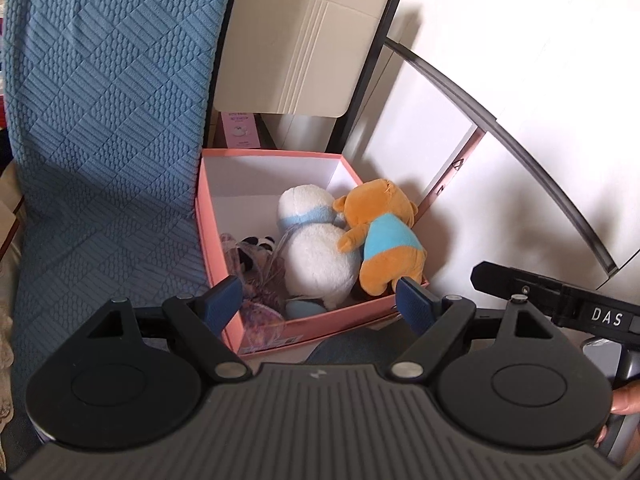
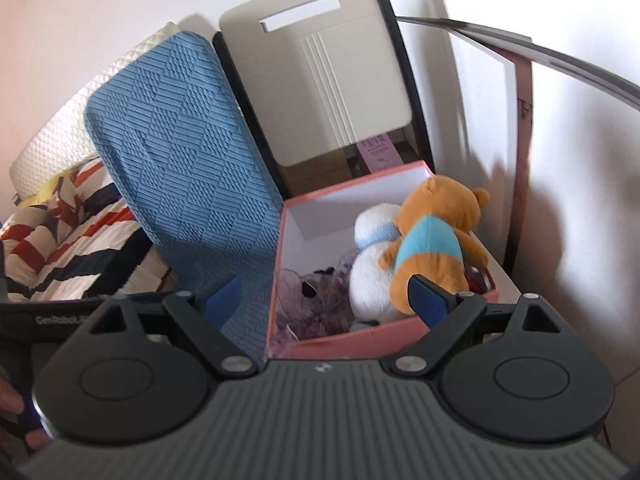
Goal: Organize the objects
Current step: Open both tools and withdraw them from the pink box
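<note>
A pink box (image 1: 340, 316) (image 2: 360, 338) stands on the floor, its top open. Inside it a white plush (image 1: 316, 248) (image 2: 372, 276) with a light blue scarf leans against an orange bear (image 1: 384, 236) (image 2: 432, 248) in a blue shirt. A small panda toy (image 1: 260, 246) and purple netted stuff (image 1: 260, 304) (image 2: 304, 300) lie at the box's left. My left gripper (image 1: 320, 300) hangs open just in front of the box, holding nothing. My right gripper (image 2: 324, 296) is open too, empty, above the box's near left corner.
A blue textured cushion (image 1: 104, 120) (image 2: 184, 152) presses against the box's left side. A beige folding chair (image 1: 304, 40) (image 2: 320, 80) stands behind the box, by a white wall. Striped bedding (image 2: 60, 232) lies at far left. The other gripper's body (image 1: 560, 300) shows at right.
</note>
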### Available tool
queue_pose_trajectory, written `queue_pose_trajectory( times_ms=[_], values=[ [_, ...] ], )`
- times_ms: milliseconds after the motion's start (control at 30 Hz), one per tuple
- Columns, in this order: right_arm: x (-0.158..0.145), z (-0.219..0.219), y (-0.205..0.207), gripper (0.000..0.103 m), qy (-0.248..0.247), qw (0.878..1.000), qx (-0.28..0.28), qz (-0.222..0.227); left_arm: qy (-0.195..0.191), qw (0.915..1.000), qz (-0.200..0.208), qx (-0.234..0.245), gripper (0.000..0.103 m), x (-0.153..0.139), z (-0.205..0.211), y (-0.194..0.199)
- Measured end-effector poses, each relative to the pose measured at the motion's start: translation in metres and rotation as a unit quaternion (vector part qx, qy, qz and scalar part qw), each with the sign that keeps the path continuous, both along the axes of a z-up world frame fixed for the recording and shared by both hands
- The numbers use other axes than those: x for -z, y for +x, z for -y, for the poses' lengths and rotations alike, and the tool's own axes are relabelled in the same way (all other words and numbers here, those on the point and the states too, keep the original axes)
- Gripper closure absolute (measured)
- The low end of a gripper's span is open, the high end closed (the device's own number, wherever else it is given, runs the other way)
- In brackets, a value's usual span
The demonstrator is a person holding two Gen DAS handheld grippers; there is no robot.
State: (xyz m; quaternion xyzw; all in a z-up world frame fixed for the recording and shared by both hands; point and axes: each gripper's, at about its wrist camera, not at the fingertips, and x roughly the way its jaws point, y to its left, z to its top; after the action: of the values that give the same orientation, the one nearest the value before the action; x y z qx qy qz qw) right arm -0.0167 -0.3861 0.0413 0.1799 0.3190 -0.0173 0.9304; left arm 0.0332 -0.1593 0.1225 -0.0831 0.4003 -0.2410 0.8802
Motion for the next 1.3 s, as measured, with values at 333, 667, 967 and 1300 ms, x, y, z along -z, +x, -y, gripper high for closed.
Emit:
queue_pose_trajectory(
  times_ms=[333, 667, 967, 1300],
  values=[
    [0.028, 0.007, -0.003, 0.000, 0.011, 1.000, 0.014, -0.023, 0.009, 0.9999, -0.005, -0.010, 0.016, 0.015, -0.001, -0.008],
    [0.045, 0.009, 0.002, 0.000, 0.023, 0.999, 0.011, -0.044, 0.014, 0.9997, -0.010, -0.020, 0.016, 0.022, -0.001, -0.005],
    [0.045, 0.009, 0.006, 0.000, 0.022, 0.999, 0.010, -0.048, 0.016, 0.9998, -0.009, -0.004, 0.016, 0.023, 0.008, -0.005],
    [0.047, 0.010, 0.008, 0.000, 0.024, 0.998, 0.010, -0.052, 0.017, 0.9998, -0.010, -0.005, 0.016, 0.025, 0.008, -0.003]
  ],
)
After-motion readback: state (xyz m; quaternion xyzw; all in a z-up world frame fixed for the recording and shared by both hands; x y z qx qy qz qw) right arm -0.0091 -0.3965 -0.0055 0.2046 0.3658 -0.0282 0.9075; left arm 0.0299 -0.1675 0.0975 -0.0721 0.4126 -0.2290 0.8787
